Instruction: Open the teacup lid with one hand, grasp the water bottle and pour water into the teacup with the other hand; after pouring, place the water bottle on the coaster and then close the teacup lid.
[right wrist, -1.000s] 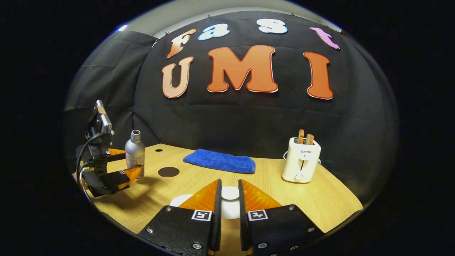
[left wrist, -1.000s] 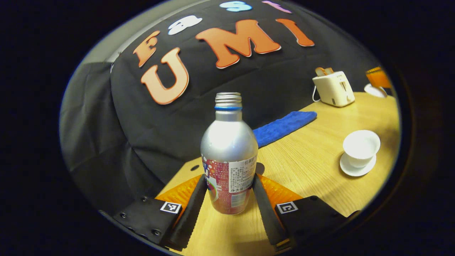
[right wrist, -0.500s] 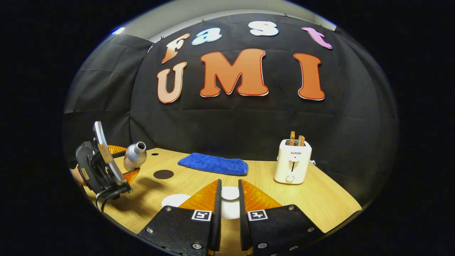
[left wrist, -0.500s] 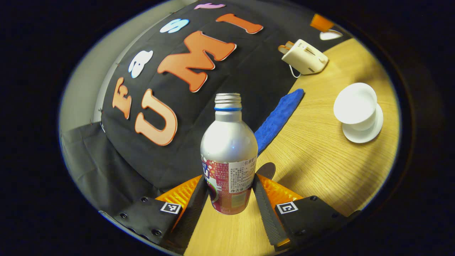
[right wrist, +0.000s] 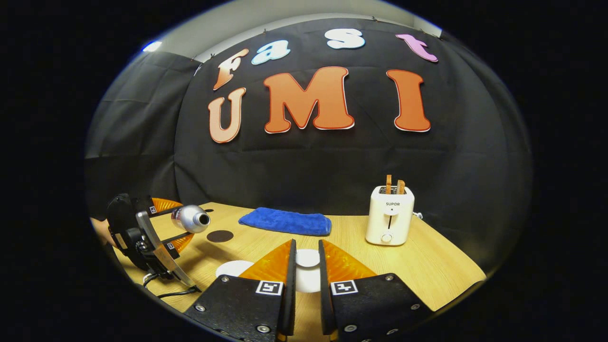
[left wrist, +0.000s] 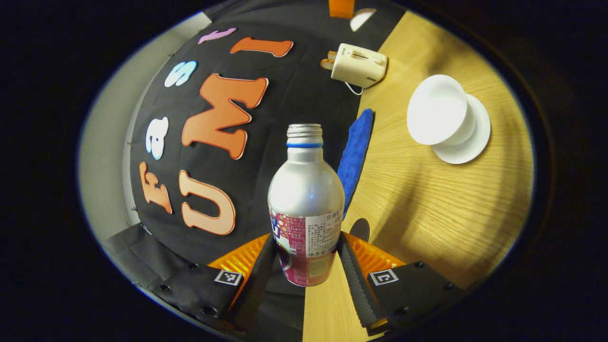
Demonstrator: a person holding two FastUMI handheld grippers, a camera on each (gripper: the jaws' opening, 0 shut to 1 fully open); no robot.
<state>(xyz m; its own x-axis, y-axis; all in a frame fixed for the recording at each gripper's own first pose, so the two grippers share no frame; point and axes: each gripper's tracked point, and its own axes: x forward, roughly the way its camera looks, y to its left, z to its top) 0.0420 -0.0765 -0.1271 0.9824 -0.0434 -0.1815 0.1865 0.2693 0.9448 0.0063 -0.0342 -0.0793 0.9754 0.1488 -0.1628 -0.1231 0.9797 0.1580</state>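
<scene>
Bottle (left wrist: 306, 199) tilted further; teacup (left wrist: 439, 114) contents indiscernible.

This is a staged recording booth dressed as a small kitchen corner, not a real home. A black cloth wall (right wrist: 304, 161) hangs in folds behind a light wooden table (right wrist: 427, 266), with a strip of plain pale wall (right wrist: 285, 14) showing above the cloth. On the table stand household props: a white toaster (right wrist: 389, 221) with two slices of toast in its slots and a folded blue towel (right wrist: 285, 221) lying near the cloth.
</scene>
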